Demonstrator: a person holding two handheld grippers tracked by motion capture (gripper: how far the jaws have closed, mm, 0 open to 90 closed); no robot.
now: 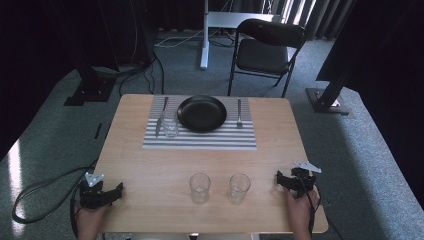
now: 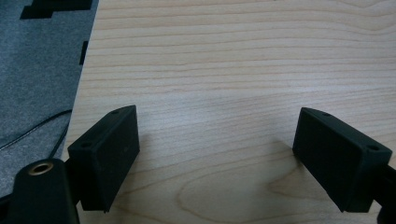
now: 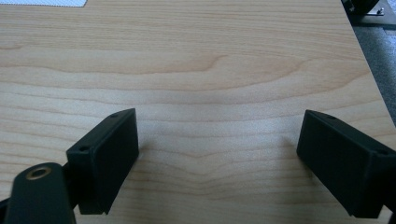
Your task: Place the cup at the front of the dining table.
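Observation:
Two clear empty glasses stand upright near the front middle of the wooden table [image 1: 150,165], the left glass [image 1: 199,187] and the right glass [image 1: 238,187] a little apart. My left gripper [image 1: 102,192] rests at the front left corner, held by a hand. In the left gripper view the left gripper [image 2: 217,113] is open over bare wood. At the front right edge sits my right gripper [image 1: 296,180]. The right gripper view shows the right gripper [image 3: 218,114] open too, with only tabletop between its jaws.
A striped placemat [image 1: 200,140] at the far side carries a black plate [image 1: 202,113], a knife [image 1: 161,116] and a third glass [image 1: 170,125] on its left, a fork [image 1: 239,112] on its right. A folding chair [image 1: 265,50] stands beyond the table. Cables lie on the floor at left.

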